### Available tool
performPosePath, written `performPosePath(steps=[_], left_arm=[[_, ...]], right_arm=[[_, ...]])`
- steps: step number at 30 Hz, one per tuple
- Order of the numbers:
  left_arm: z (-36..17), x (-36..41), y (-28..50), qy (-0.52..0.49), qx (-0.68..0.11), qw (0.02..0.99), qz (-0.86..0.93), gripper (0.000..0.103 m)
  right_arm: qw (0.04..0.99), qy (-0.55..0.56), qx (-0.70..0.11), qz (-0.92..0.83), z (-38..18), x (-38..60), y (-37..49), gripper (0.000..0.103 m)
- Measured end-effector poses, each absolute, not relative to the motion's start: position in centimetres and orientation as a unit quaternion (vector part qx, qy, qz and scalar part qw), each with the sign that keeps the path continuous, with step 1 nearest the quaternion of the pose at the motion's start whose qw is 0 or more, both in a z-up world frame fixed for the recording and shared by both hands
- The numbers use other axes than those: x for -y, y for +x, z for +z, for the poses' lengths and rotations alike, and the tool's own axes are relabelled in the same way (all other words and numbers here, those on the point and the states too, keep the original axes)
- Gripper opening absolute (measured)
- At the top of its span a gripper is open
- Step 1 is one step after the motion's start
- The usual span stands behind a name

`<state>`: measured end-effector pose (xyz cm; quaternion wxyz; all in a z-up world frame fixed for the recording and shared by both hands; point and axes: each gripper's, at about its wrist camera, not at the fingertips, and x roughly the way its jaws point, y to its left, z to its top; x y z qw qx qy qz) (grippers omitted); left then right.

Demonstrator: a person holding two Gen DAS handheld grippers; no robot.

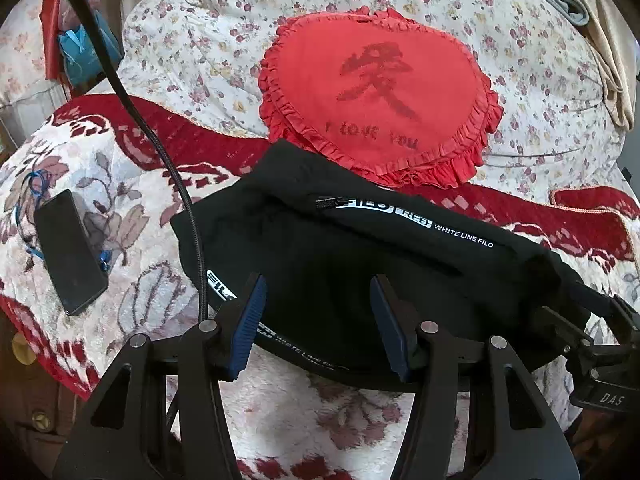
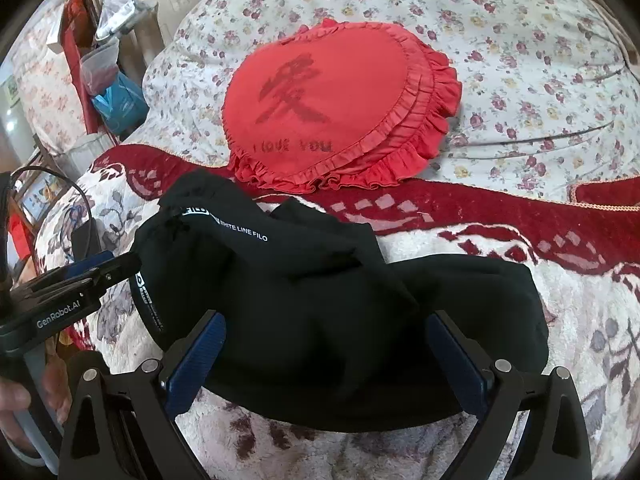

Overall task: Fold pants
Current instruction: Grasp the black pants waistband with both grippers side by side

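The black pants [image 1: 360, 264] lie folded into a compact bundle on the red and cream floral blanket [image 1: 120, 184], white "WHITE LINE FILO" lettering on top. They also show in the right wrist view [image 2: 320, 312]. My left gripper [image 1: 318, 328] is open, its blue pads either side of the bundle's near edge, holding nothing. My right gripper [image 2: 324, 364] is open over the bundle's near edge, empty. The left gripper also shows at the left of the right wrist view [image 2: 86, 268]; the right gripper's body shows at the right of the left wrist view [image 1: 600, 344].
A red heart-shaped frilled cushion [image 1: 376, 92] lies just behind the pants on a flowered quilt [image 1: 200, 40]. A black phone [image 1: 70, 252] lies on the blanket to the left. A black cable [image 1: 160, 148] runs down to the left gripper. Bags and clutter [image 2: 108, 80] stand at the far left.
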<state>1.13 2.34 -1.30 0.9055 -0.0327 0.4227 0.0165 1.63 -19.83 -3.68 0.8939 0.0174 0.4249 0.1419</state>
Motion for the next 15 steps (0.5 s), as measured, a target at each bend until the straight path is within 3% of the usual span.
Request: performPosePath(steps=[15], left_arm=[[-1.97, -1.92, 1.93, -0.033, -0.433, 0.900, 0.014, 0.054]], right_arm=[[0.888, 0.027, -0.433, 0.151, -4.42, 19.49, 2.03, 0.100]])
